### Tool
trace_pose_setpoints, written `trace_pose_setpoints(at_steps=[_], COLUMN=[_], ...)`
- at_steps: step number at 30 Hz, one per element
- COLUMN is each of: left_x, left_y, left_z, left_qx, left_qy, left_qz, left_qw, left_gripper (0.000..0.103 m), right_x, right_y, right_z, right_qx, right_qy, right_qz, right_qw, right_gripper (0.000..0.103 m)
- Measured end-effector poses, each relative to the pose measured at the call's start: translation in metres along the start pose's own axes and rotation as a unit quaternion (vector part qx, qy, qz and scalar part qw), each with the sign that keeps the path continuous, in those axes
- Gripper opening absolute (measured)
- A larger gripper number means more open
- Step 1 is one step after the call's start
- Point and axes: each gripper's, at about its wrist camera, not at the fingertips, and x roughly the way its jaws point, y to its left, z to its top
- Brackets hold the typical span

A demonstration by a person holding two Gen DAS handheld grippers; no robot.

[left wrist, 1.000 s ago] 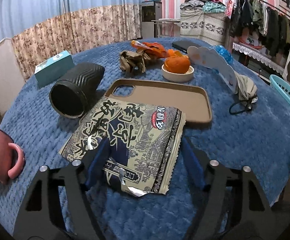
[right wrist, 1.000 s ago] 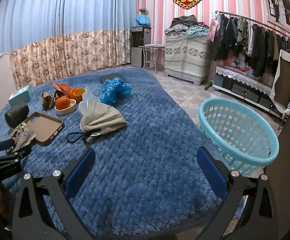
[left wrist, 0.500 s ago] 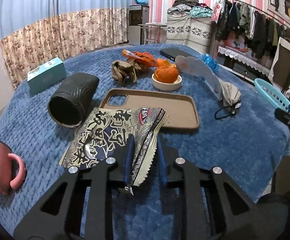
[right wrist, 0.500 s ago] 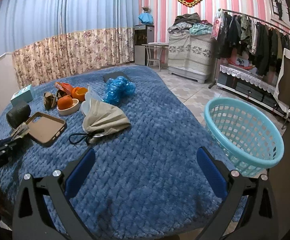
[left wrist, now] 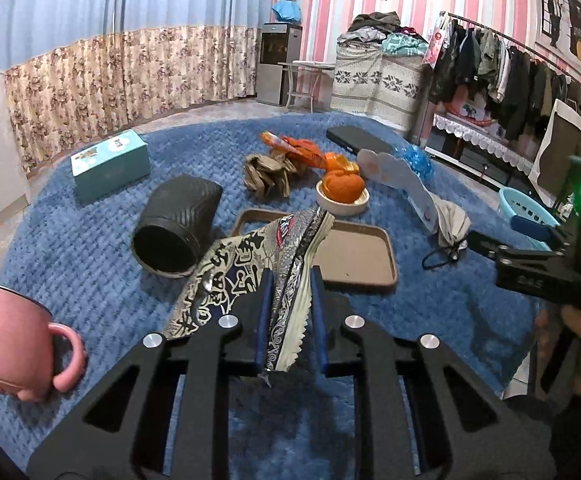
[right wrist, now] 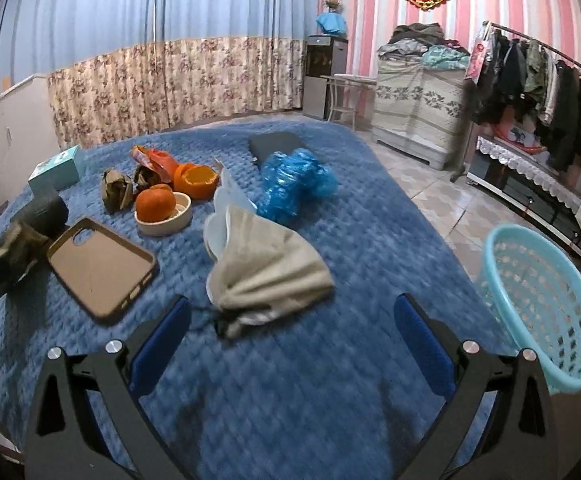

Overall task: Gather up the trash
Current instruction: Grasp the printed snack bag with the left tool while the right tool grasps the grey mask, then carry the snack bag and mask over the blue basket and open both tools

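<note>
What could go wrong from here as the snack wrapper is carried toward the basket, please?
1. The left gripper is closing on only the near edge of the snack wrapper, so the wrapper may slip out.
2. The wrapper's hanging end could brush the black cup lying on its side, or the phone case.
3. The blue basket sits off the table's far edge, past the right gripper, so the two could collide.

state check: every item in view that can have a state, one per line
left tool: closing, pinching the snack wrapper
snack wrapper: crumpled, lifted
right tool: open, empty
black cup: tipped on its side
phone case: empty, inside up
laundry basket: empty
orange: whole, in a bowl
</note>
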Motion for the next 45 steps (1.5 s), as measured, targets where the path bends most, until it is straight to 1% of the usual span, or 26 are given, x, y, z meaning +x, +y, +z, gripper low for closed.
trace_pose_setpoints(at_steps=[3,5,6,7,8,9,10,13,14,16,18,22,25,28,31,33,36,38,39,41,45], left_x=[-0.003,-0.004,-0.004,-0.003,-0.003,-0.003,-0.004,-0.003,-0.003,-0.004,-0.006,-0.009,-0.011,-0.016,-0.023,-0.027,-0.031,-0.029,-0.026,-0.021,0.001], left_y=[0.006,0.006,0.006,0.005,0.004,0.002,0.001,-0.009,-0.014,-0.026,-0.036,-0.065,-0.085,-0.108,-0.133,-0.151,-0.189,-0.211,-0.227,-0.248,-0.289], left_z=[0.004,0.005,0.006,0.007,0.009,0.011,0.013,0.02,0.023,0.029,0.035,0.052,0.064,0.079,0.096,0.105,0.12,0.125,0.128,0.13,0.13], left_qx=[-0.004,-0.002,-0.002,-0.002,-0.002,-0.001,0.0,0.008,0.01,0.022,0.03,0.049,0.056,0.066,0.077,0.088,0.109,0.118,0.126,0.136,0.152], left_qy=[0.0,0.003,0.005,0.009,0.011,0.011,0.011,0.009,0.009,0.003,-0.002,-0.013,-0.019,-0.032,-0.046,-0.056,-0.069,-0.072,-0.073,-0.075,-0.073], left_qz=[0.0,0.002,0.001,-0.001,-0.003,-0.003,-0.003,-0.007,-0.011,-0.015,-0.021,-0.041,-0.056,-0.068,-0.093,-0.109,-0.143,-0.16,-0.17,-0.185,-0.214], left_qw=[1.0,1.0,1.0,1.0,0.9999,0.9999,0.9999,0.9999,0.9998,0.9996,0.9993,0.9979,0.9967,0.9949,0.9916,0.9885,0.9813,0.9773,0.9746,0.9704,0.9622], left_gripper=[0.017,0.017,0.016,0.016,0.016,0.016,0.015,0.014,0.014,0.013,0.012,0.01,0.01,0.01,0.01,0.01,0.01,0.01,0.01,0.01,0.01], right_x=[0.016,0.029,0.035,0.037,0.04,0.041,0.039,0.032,0.028,0.021,0.013,-0.004,-0.018,-0.03,-0.043,-0.052,-0.067,-0.075,-0.078,-0.083,-0.091], right_y=[0.005,0.006,0.007,0.006,0.004,0.003,0.001,-0.007,-0.012,-0.02,-0.03,-0.055,-0.077,-0.094,-0.118,-0.135,-0.166,-0.185,-0.195,-0.216,-0.252], right_z=[0.006,0.006,0.006,0.005,0.005,0.004,0.004,0.003,0.003,0.005,0.008,0.014,0.018,0.02,0.022,0.024,0.026,0.023,0.021,0.017,0.008], right_qx=[-0.003,-0.003,-0.003,-0.002,-0.001,0.001,0.003,0.007,0.012,0.012,0.013,0.026,0.035,0.045,0.055,0.064,0.08,0.088,0.092,0.104,0.125], right_qy=[0.013,0.032,0.041,0.045,0.054,0.059,0.057,0.049,0.046,0.036,0.026,0.01,-0.003,-0.014,-0.024,-0.034,-0.044,-0.047,-0.047,-0.047,-0.04], right_qz=[0.006,0.012,0.018,0.023,0.036,0.047,0.059,0.079,0.089,0.093,0.09,0.095,0.094,0.087,0.072,0.059,0.03,0.011,0.002,-0.023,-0.059], right_qw=[1.0,0.999,0.999,0.999,0.998,0.997,0.997,0.996,0.995,0.995,0.995,0.995,0.995,0.995,0.996,0.996,0.995,0.995,0.995,0.993,0.99], right_gripper=[0.099,0.098,0.091,0.076,0.069,0.059,0.056,0.032,0.029,0.019,0.015,0.011,0.011,0.01,0.01,0.01,0.01,0.01,0.01,0.01,0.01])
